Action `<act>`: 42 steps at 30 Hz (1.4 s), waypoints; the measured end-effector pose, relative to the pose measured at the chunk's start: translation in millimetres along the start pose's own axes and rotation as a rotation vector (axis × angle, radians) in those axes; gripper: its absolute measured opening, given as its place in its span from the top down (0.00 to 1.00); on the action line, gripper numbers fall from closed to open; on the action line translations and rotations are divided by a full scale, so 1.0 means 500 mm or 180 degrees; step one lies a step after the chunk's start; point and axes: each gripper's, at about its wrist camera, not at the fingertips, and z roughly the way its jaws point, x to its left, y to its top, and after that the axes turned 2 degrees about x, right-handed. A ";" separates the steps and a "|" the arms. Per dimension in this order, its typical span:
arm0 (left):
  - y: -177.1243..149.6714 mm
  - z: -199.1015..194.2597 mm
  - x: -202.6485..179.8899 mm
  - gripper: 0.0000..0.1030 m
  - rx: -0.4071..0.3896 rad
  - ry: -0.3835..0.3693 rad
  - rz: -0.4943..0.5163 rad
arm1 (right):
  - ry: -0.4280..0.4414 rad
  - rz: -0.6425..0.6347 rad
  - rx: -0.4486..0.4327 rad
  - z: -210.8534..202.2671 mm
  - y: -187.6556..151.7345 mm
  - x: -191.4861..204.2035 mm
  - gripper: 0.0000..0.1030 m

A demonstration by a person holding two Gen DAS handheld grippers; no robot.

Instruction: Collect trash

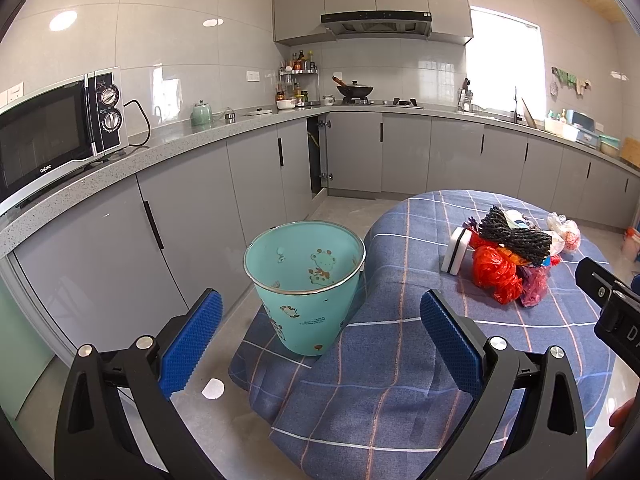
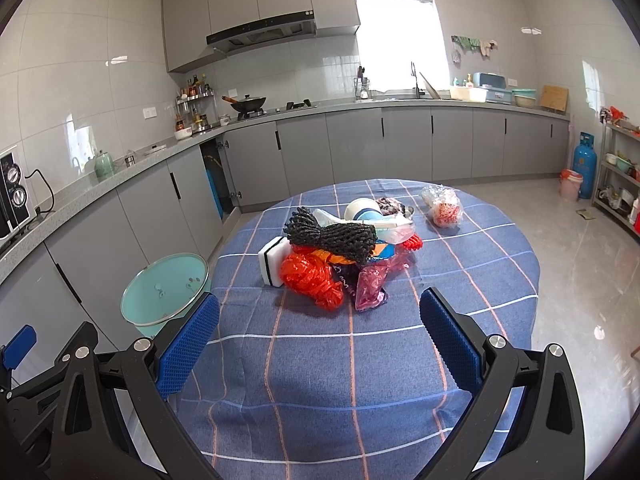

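A pile of trash sits on the round table with a blue checked cloth (image 2: 360,360): a black foam net (image 2: 332,234), a red plastic bag (image 2: 310,276), a white sponge (image 2: 272,260), a pink wrapper (image 2: 370,284) and a clear bag (image 2: 442,204) lying apart. A teal bin (image 1: 306,280) with cartoon prints stands on the floor left of the table, also seen from above as the bin (image 2: 164,292). My left gripper (image 1: 320,340) is open, facing the bin. My right gripper (image 2: 320,340) is open above the near table edge, short of the pile.
Grey cabinets (image 1: 192,220) and a counter with a microwave (image 1: 52,136) run along the left and back walls. One cabinet door (image 1: 318,152) stands ajar. A blue gas cylinder (image 2: 585,164) and a shelf (image 2: 620,168) are at far right. A white scrap (image 1: 213,389) lies on the floor.
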 end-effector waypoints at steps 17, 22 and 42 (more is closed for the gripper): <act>-0.019 0.053 -0.008 0.06 0.0120 -0.0035 0.0015 | -0.0071 -0.0032 0.0111 0.054 -0.002 -0.021 0.04; -0.019 0.069 -0.023 0.06 0.0028 -0.0167 0.0025 | -0.0101 -0.0038 0.0025 0.076 0.007 -0.049 0.04; 0.040 0.251 -0.105 0.06 0.0302 -0.0450 0.0211 | 0.0150 -0.0375 0.0172 0.272 0.101 -0.094 0.25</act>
